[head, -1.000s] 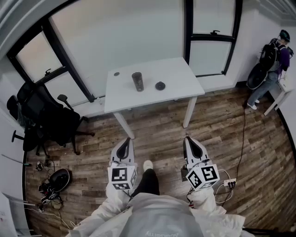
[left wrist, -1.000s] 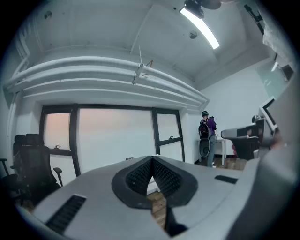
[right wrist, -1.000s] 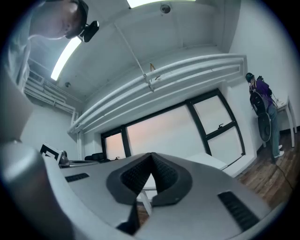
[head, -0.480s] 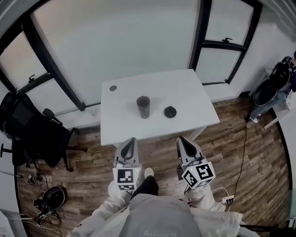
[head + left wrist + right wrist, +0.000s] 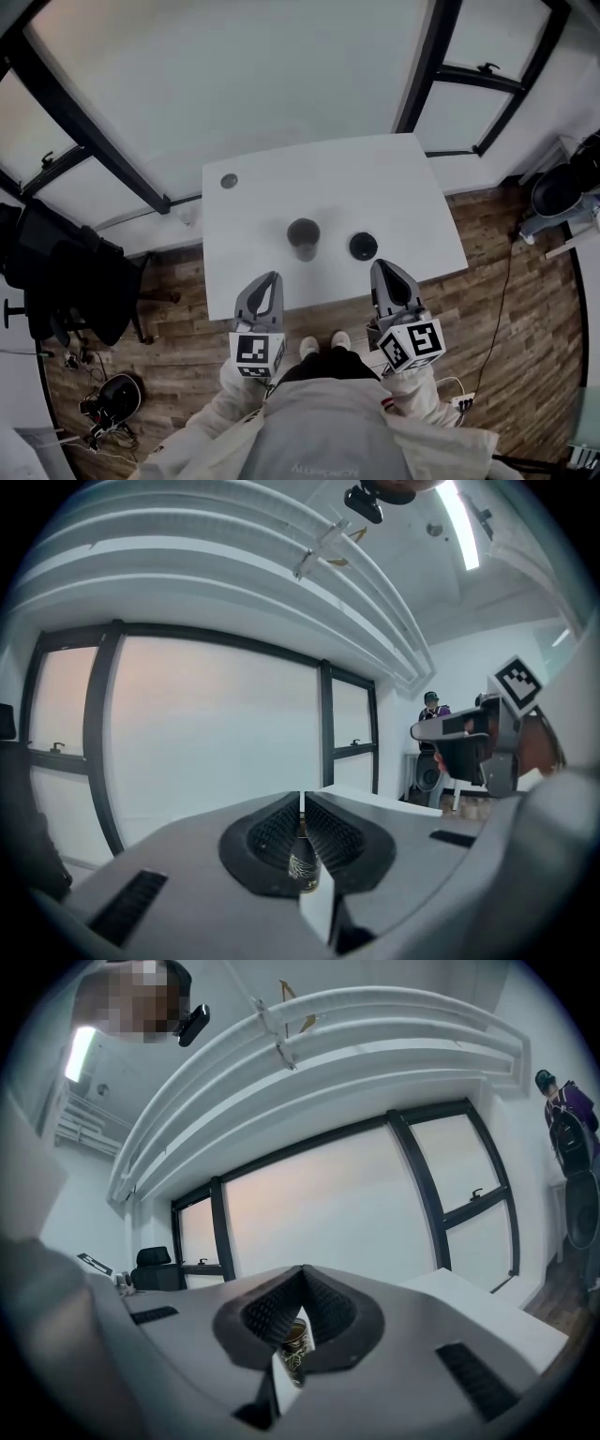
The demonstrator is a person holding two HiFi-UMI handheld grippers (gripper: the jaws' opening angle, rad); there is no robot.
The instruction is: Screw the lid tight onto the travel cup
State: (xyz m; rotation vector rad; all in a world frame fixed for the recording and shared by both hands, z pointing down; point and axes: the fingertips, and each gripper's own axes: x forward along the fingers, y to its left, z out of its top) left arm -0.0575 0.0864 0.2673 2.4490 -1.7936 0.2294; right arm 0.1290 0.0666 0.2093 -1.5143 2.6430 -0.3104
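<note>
Travel cup (image 5: 303,236) standing upright and uncapped near the middle of the white table (image 5: 394,183), head view. Its lid (image 5: 363,247) lies flat on the tabletop at 3 o'clock from the cup, near it but not touching. A small round disc (image 5: 229,180) sits well apart at 10 o'clock, by the far left corner.

Left gripper (image 5: 273,277) is at 7 o'clock from the cup and right gripper (image 5: 380,265) at 5 o'clock from the lid. Both are at the near table edge and point toward the table. In each gripper view the jaws are pressed fully together and clasp nothing. The cup is visible beyond the tips of the left gripper (image 5: 301,801) and the right gripper (image 5: 303,1274), through the hollow behind them.

Stage, as judged: reach toward the work, with neither cup nor lid taken yet and the screwing not begun.

Next move, as judged: both pairs of jaws must part. One gripper would steady the cup body. The other would lift the lid by its rim, seat it square on the cup mouth and turn it until tight. A tilted lid risks cross-threading, and an unsteadied cup may spin or tip.
</note>
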